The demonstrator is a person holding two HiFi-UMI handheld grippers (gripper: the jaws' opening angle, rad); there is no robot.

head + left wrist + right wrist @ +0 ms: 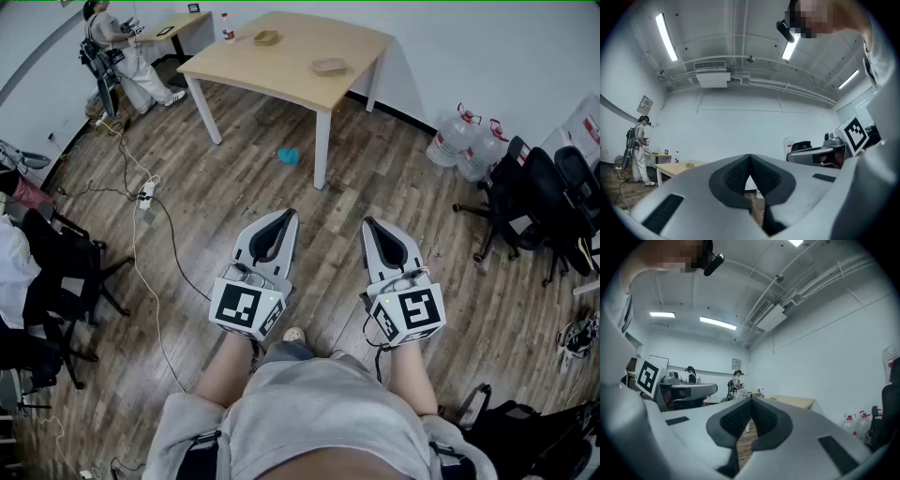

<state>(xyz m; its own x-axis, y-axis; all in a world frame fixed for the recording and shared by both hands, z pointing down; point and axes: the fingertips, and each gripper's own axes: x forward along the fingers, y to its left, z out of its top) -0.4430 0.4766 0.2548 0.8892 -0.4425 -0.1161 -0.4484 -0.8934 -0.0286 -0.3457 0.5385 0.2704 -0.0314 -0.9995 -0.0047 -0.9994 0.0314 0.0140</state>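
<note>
The left hand-held gripper (283, 216) and the right hand-held gripper (369, 224) hang side by side at lower centre of the head view, over the wood-plank floor (234, 187). In each gripper view the dark ribbed pads meet at the tip with nothing between them, so both are fully closed and empty.

Nearest ahead of them, just above centre frame, a small blue object (289, 156) lies on the floor beside a white leg of the counter (281, 61). It is perhaps a cloth, though it is too small to be sure. The pale wooden counter fills the upper centre and carries a shallow dish (329, 66), a second dish (266, 37) and a bottle (228, 31) at its far corner.

At upper right, water jugs (461, 137) stand against the white wall, with black office chairs (534, 187) below them. A cable with a power strip (145, 195) trails across the floor at left. A person (117, 47) stands by a second desk (178, 26) in the upper left corner.
</note>
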